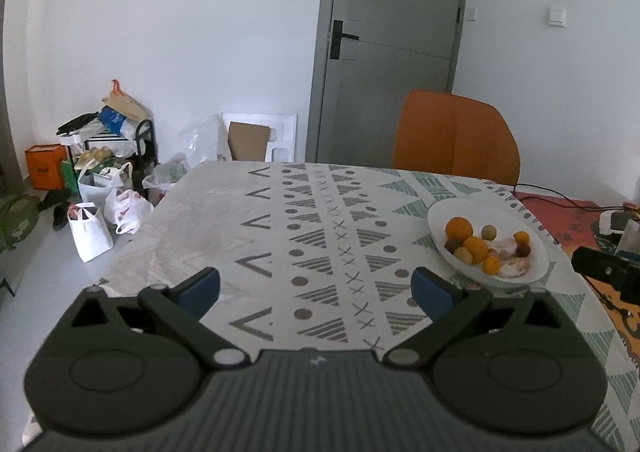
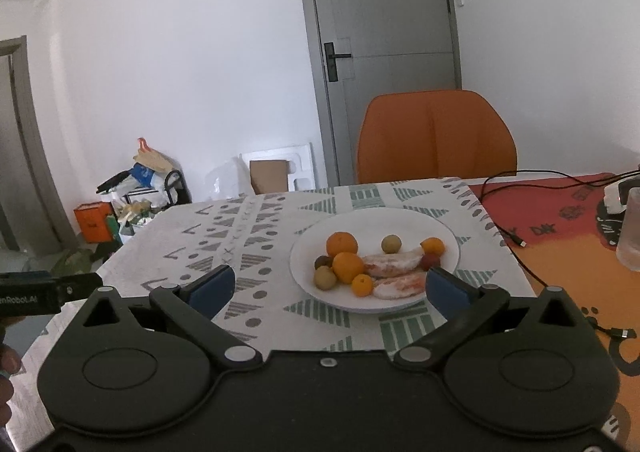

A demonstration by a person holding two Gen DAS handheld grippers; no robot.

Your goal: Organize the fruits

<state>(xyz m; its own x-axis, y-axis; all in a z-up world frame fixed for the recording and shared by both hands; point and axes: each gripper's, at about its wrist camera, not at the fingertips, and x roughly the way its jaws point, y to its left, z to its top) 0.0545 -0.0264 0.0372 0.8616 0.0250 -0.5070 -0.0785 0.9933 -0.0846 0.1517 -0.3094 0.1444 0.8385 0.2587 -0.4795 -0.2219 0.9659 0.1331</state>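
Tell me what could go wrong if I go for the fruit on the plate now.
1. The fruits sit packed together on the white plate; closing on the small orange could nudge its neighbours and send round ones rolling.
2. The right gripper is wide open, one finger already by the plate's rim, so it may bump the plate.
3. The black cable and clear cup lie close on the right.

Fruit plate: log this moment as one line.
left gripper: open, empty | right gripper: open, empty, facing plate | fruits: all on plate | plate on tablecloth
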